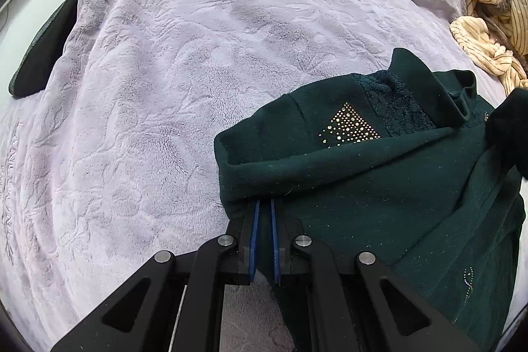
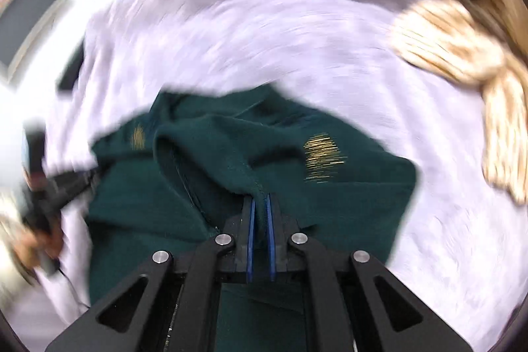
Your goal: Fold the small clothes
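From my remote seat, the only lettering I can find is a line embossed into the lilac blanket [image 1: 138, 61], running along its edge at the far left of the left wrist view; it is too warped and faint for me to make out a single word. The right wrist view is too blurred to give me any text at all

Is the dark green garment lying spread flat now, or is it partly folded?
Partly folded. The dark green garment has one edge rolled over near the rhinestone triangle; the collar is bunched.
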Demonstrator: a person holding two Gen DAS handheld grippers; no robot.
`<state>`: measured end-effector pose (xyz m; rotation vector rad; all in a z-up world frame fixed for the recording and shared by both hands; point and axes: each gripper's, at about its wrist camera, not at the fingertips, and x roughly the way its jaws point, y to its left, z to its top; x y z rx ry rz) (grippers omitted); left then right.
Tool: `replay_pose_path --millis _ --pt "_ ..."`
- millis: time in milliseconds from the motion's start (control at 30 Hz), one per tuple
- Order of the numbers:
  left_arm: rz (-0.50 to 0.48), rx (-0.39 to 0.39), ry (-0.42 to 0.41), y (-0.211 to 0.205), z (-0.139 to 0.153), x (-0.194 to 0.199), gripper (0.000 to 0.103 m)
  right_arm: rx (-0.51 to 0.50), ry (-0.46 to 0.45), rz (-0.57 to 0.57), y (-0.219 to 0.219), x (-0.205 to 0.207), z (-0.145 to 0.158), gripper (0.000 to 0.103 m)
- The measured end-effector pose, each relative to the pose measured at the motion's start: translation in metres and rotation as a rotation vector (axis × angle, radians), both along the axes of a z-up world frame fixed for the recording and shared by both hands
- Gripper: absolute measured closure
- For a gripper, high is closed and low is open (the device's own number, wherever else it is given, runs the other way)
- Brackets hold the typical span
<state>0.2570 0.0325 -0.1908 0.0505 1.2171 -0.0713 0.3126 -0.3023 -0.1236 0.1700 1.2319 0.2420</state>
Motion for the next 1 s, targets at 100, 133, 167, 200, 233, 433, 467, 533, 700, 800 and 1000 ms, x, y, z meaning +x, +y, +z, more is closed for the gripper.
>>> replay_pose_path --millis 100,133,167,200,233,433,467,533,700,800,1000 --pt "0.006 -0.006 0.006 0.001 0.003 0.002 0.095 0.104 0.046 -0.165 -0.056 0.006 -0.002 0.096" --pt "0.008 -0.008 0.009 0.003 0.005 0.004 0.095 0.137 0.072 -0.216 -0.071 0.006 -0.007 0.096" --pt "0.011 -0.01 0.014 0.007 0.003 0.012 0.095 0.186 0.107 -0.279 -0.089 0.006 -0.016 0.096" --pt "0.013 -0.01 0.016 0.009 0.003 0.017 0.095 0.245 0.148 -0.354 -0.109 0.004 -0.029 0.096" --pt "0.017 -0.009 0.019 0.011 0.005 0.021 0.095 0.279 0.175 -0.399 -0.123 0.001 -0.039 0.095" --pt "0.063 -0.056 0.024 0.027 0.021 0.037 0.095 0.272 0.227 -0.537 -0.154 -0.034 -0.061 0.063" --pt "0.068 -0.065 0.021 0.028 0.023 0.04 0.095 0.286 0.189 -0.534 -0.154 -0.04 -0.054 0.063" --pt "0.07 -0.057 0.01 0.027 0.023 0.049 0.095 0.346 0.123 -0.507 -0.151 -0.048 -0.04 0.063" --pt "0.141 -0.054 0.072 0.034 -0.009 0.074 0.095 0.593 0.147 -0.32 -0.09 -0.043 -0.036 0.063" --pt "0.138 -0.058 0.07 0.037 -0.007 0.077 0.095 0.679 0.266 -0.206 -0.027 -0.036 -0.063 0.063" --pt "0.132 -0.057 0.081 0.05 0.002 0.082 0.095 0.794 0.429 -0.193 0.06 -0.028 -0.119 0.063"
